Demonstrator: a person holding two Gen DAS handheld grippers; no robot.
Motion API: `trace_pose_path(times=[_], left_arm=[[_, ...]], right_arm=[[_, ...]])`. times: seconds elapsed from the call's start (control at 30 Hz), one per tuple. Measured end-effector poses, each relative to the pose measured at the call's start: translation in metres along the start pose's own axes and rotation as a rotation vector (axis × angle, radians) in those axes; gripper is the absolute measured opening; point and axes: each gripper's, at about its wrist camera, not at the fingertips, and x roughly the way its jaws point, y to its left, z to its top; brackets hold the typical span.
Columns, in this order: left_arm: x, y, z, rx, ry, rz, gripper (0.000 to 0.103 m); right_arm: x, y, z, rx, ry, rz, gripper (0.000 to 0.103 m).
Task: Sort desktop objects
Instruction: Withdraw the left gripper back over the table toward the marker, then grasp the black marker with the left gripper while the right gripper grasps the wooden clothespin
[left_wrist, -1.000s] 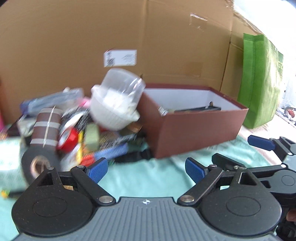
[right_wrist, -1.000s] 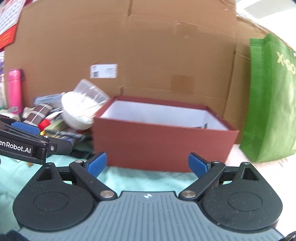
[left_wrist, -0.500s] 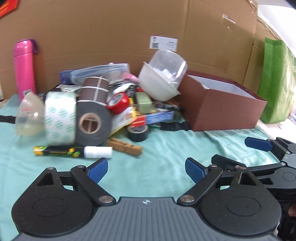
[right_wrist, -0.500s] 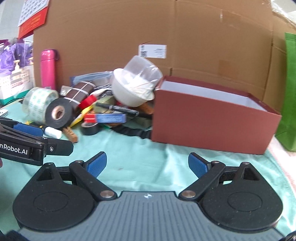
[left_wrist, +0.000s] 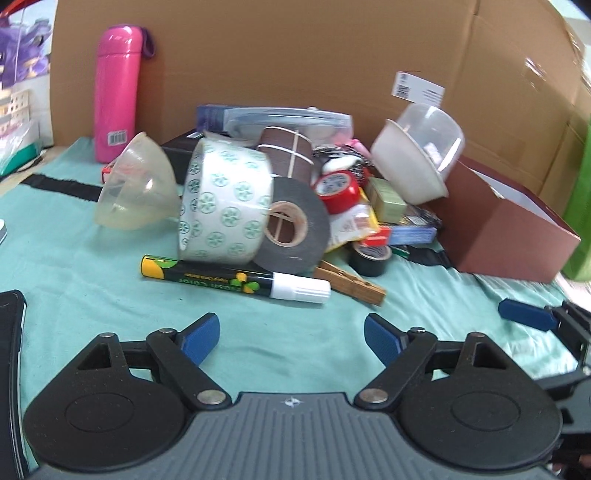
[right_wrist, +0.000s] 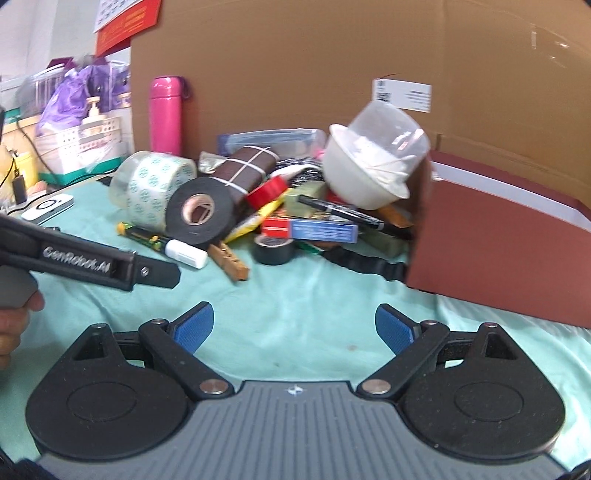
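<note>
Left gripper (left_wrist: 291, 338) is hanging over bare teal cloth (left_wrist: 92, 266) at lower centre of its view, jaws wide but closing, nothing between the blue pads. Right gripper (right_wrist: 293, 326) is sitting released, also over bare cloth, empty. The pile is filling mid-frame in both views. Marker (left_wrist: 236, 282) is lying flat at the pile's front edge, long axis running left-right across the left view, white cap pointing right, yellow end left. Clothespin (left_wrist: 351, 282) is lying just right of the cap, axis running down toward lower right. Patterned tape (left_wrist: 225, 206) and black tape (left_wrist: 295, 229) are standing on edge, touching, cores facing the camera, right behind the marker. Clear bowl (left_wrist: 136, 184) is lying tipped on its side left of them, mouth facing lower left. Lidded white bowl (left_wrist: 417, 155) is leaning tilted against the maroon box (left_wrist: 513, 236) at right. Pink bottle (left_wrist: 116, 92) is standing upright at upper left against the cardboard (left_wrist: 295, 55). In the right view, a black pen (right_wrist: 343, 212) is lying on the pile, running diagonally toward the lower right.
</note>
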Motion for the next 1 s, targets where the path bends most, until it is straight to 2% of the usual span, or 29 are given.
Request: trace_pose_path(times=[0.1,0.3,0.4,0.6,0.67,0.8,1.0], left_arm=[[0.006,0.004,0.004,-0.017,0.003,0.009,0.079],[0.017,0.013,0.018,-0.094,0.007,0.003,0.078],[0.025,0.011,0.024,-0.106,0.008,0.033,0.078],[0.036,0.000,0.029,-0.073,0.018,0.120,0.080],[0.040,-0.005,0.028,-0.037,0.018,0.159,0.084],[0.046,-0.010,0.023,0.057,0.009,0.247,0.083],[0.023,0.015,0.011,0.028,-0.017,0.277,0.077]], right_arm=[[0.008,0.005,0.004,-0.006,0.009,0.017,0.091],[0.023,0.015,0.012,-0.033,0.024,0.049,0.091],[0.029,0.020,0.015,-0.047,0.026,0.062,0.090],[0.035,0.023,0.018,-0.050,0.040,0.073,0.090],[0.037,0.024,0.018,-0.046,0.042,0.071,0.090],[0.036,0.025,0.018,-0.052,0.038,0.073,0.090],[0.034,0.023,0.018,-0.039,0.030,0.081,0.090]])
